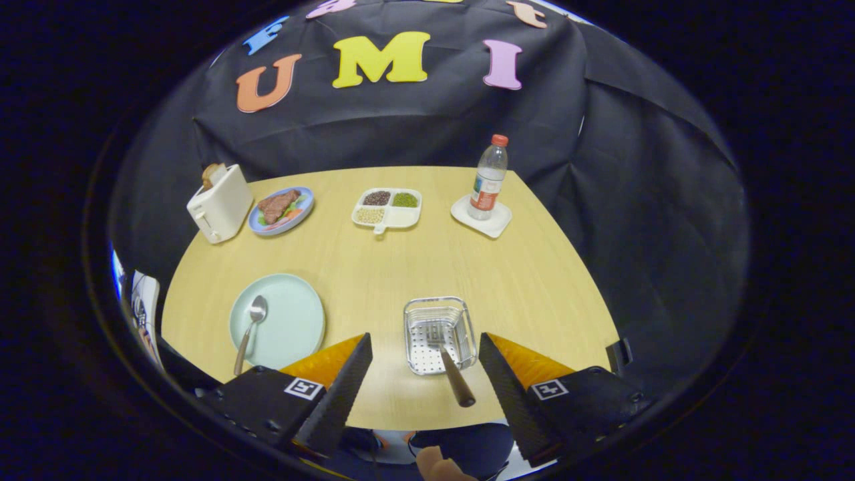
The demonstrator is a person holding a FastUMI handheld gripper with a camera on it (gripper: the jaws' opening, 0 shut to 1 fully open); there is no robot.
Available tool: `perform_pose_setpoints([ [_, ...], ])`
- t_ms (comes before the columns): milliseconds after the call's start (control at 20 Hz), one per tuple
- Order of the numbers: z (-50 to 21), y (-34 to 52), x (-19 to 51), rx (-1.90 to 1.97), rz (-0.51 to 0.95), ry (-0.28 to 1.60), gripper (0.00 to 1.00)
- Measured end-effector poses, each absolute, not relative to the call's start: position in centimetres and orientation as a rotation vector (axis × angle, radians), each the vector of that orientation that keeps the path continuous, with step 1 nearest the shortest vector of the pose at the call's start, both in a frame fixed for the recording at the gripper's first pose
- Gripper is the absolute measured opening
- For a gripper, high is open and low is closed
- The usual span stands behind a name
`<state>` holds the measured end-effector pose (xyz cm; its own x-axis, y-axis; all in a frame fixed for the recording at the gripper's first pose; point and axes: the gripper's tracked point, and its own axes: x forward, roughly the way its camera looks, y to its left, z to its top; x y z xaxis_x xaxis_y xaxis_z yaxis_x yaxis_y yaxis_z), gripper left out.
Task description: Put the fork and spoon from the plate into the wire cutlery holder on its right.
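Wooden table (374, 267), booth setting. Gripper (424, 364): fingers spread wide, holding nothing, poised above the near table edge. Wire cutlery holder (439, 334): between the fingers and just ahead of them, at 12 o'clock from the gripper; contains the fork (449, 371), tines down on the perforated base, dark handle leaning out over the near rim toward the fingers, touching neither. Pale green plate (287, 321): at 9 o'clock from the holder, just beyond the left finger; bears the spoon (250, 327), bowl toward the far side, handle running past the plate's near rim. Far row, well apart from the gripper: white toaster (219, 204) with bread in its slot at 10 o'clock; blue plate of food (282, 210) beside it; white divided dish (387, 208) of beans and grains at 12 o'clock; water bottle (487, 179), red cap, upright on a white coaster (482, 217), at 1 o'clock.
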<state>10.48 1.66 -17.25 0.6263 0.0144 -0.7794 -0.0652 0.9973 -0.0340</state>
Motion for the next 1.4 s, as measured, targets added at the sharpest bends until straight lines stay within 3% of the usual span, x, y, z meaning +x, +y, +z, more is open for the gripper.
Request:
perform_pose_setpoints([
  [700,-21.8,18.8,8.8,-0.106,0.250,1.004,0.97],
  [1400,-30.0,28.6,8.0,-0.019,0.303,1.214,0.91],
])
